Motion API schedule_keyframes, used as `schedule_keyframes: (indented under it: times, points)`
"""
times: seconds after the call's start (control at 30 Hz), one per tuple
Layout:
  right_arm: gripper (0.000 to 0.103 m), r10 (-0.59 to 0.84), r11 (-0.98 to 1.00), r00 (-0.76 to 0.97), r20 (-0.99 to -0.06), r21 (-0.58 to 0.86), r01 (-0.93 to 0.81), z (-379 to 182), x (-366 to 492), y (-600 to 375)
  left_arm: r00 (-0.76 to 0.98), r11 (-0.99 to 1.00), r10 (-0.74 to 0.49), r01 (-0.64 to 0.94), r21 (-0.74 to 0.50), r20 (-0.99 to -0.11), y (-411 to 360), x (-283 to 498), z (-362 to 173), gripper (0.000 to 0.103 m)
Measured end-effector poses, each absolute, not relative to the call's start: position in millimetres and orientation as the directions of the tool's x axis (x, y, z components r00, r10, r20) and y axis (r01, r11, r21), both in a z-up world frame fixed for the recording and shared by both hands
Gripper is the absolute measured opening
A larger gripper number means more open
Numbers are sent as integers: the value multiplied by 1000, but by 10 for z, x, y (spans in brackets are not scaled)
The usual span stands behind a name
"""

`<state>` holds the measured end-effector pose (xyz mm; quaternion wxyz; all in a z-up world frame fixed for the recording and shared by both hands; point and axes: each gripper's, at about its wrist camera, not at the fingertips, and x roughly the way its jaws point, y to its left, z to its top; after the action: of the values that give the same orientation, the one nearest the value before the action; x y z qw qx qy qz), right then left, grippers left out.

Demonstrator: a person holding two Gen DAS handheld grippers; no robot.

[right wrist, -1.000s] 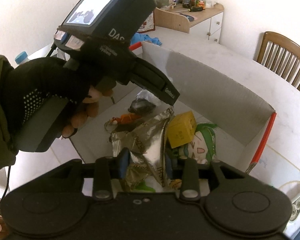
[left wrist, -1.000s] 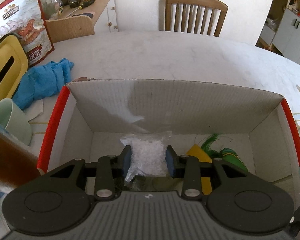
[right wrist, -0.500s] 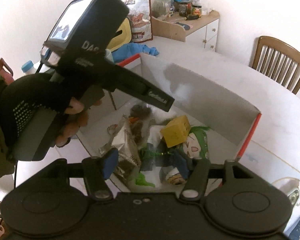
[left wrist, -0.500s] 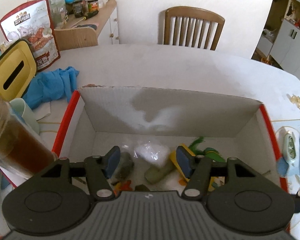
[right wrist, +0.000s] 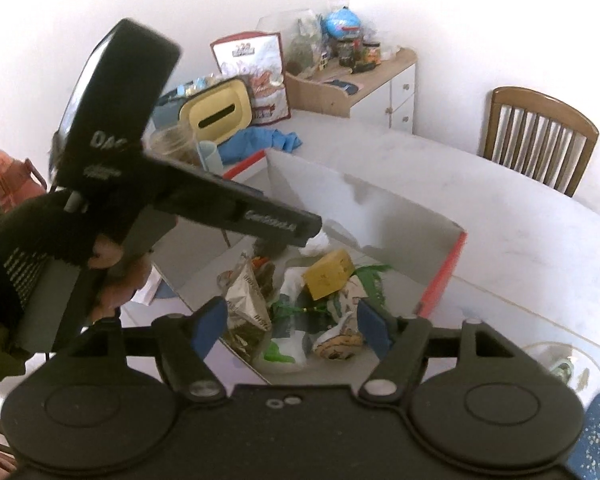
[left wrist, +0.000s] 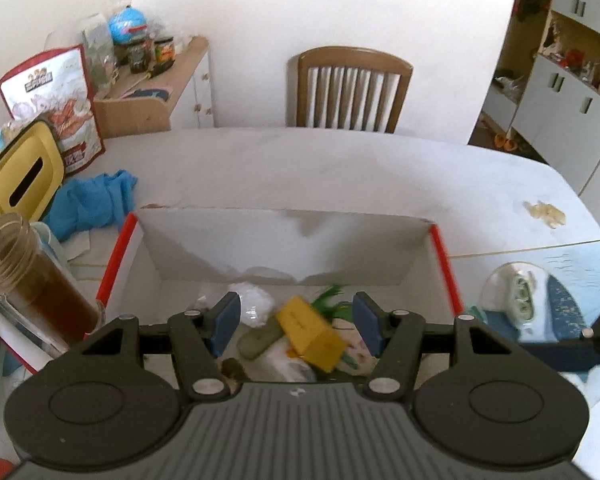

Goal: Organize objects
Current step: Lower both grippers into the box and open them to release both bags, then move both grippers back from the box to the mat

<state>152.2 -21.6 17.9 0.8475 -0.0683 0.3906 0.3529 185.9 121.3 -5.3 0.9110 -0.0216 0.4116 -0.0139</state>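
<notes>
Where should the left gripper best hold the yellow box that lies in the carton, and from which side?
Come from above and close on the two long flat sides of the yellow box. It lies tilted on top of the pile, and the open left gripper hangs over it.

A wooden chair (left wrist: 350, 88) stands at the top centre, behind the white table (left wrist: 340, 172). At far left sit a yellow-lidded container (left wrist: 22, 172), a blue cloth (left wrist: 94, 200) and a jar (left wrist: 28, 280) of what may be brown liquid. A snack bag (left wrist: 54, 100) leans upper left.
</notes>
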Motion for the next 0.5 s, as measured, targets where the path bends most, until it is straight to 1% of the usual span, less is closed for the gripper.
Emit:
schedule_keyframes:
  times: [0.07,0.13,0.27,0.3,0.33,0.47,0.5]
  points:
    - [73,550,744,452,-703,167,-647,218,1506,-323,668,998,-53,17,-55,-742,1136,1816,-2,62]
    - [76,549,751,461,-697,168,-639,240,1487,-436,677,998,-63,28,-61,-733,1054,1772,48,69]
    - [77,537,771,480,-694,173,-612,261,1503,-660,692,997,-76,42,-64,-718,891,1700,130,69]
    - [78,535,775,484,-692,176,-607,268,1505,-727,696,997,-75,44,-62,-715,849,1684,147,71]
    - [80,533,780,490,-690,175,-601,275,1504,-794,699,997,-73,45,-59,-711,806,1671,165,75]
    - [85,511,803,519,-685,164,-573,301,1496,-1045,711,996,-86,48,-74,-698,665,1636,229,77]
    - [86,505,809,527,-684,162,-565,311,1496,-1106,711,996,-89,48,-78,-697,629,1629,243,79]
